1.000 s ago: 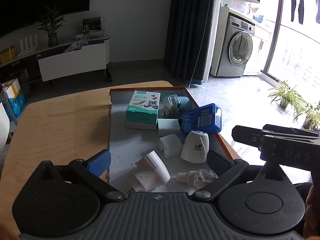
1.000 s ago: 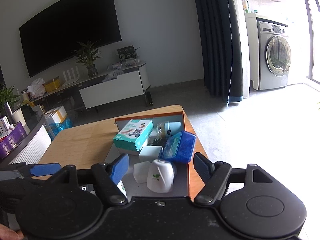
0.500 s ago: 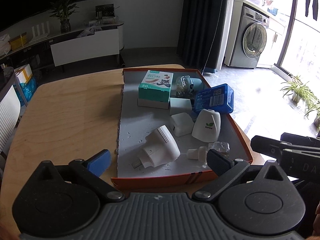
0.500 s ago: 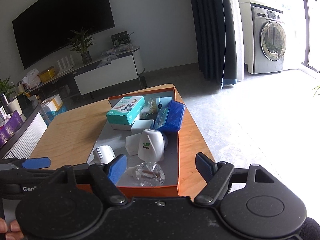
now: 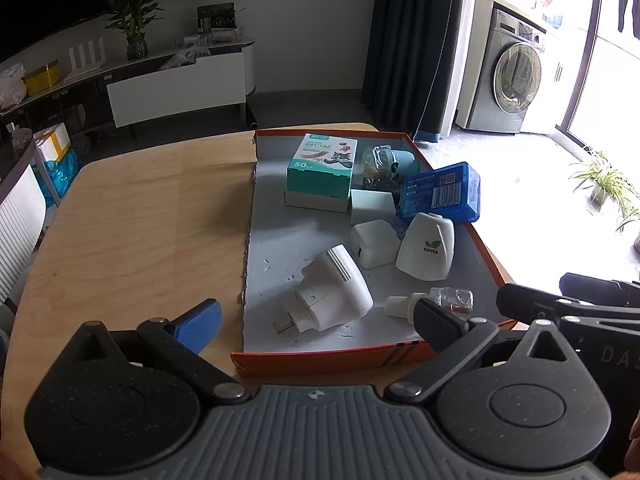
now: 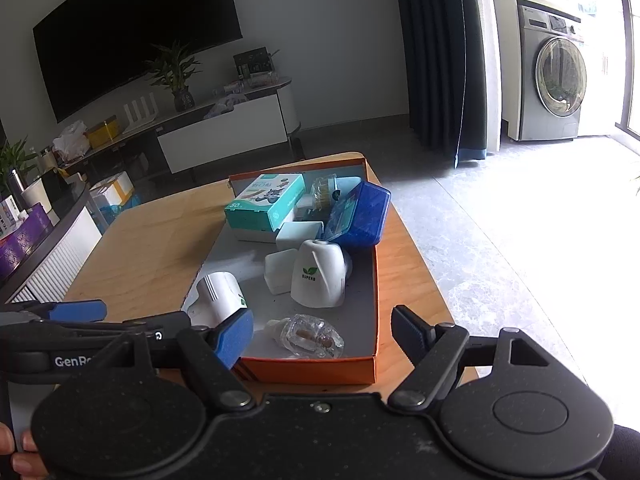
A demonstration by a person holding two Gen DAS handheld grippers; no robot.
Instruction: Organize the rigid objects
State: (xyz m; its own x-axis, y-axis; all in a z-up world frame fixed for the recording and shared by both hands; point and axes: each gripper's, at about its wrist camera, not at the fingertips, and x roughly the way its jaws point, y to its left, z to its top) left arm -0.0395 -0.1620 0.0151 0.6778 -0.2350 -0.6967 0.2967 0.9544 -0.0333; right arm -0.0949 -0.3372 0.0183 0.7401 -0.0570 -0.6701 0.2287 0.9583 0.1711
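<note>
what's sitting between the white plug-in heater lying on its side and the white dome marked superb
A small white cube adapter sits between the plug-in heater and the Superb dome, clearest in the left wrist view.

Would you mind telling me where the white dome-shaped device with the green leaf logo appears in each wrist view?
Left wrist: white dome-shaped device stands right of centre in the orange tray.
Right wrist: device stands mid-frame, centre of the tray.
Shared landmark: blue case just behind it.

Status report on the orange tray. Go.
Left gripper and right gripper open, empty, short of the orange cardboard tray. Clear glass refill bottle lies nearest. Nothing blocking.
</note>
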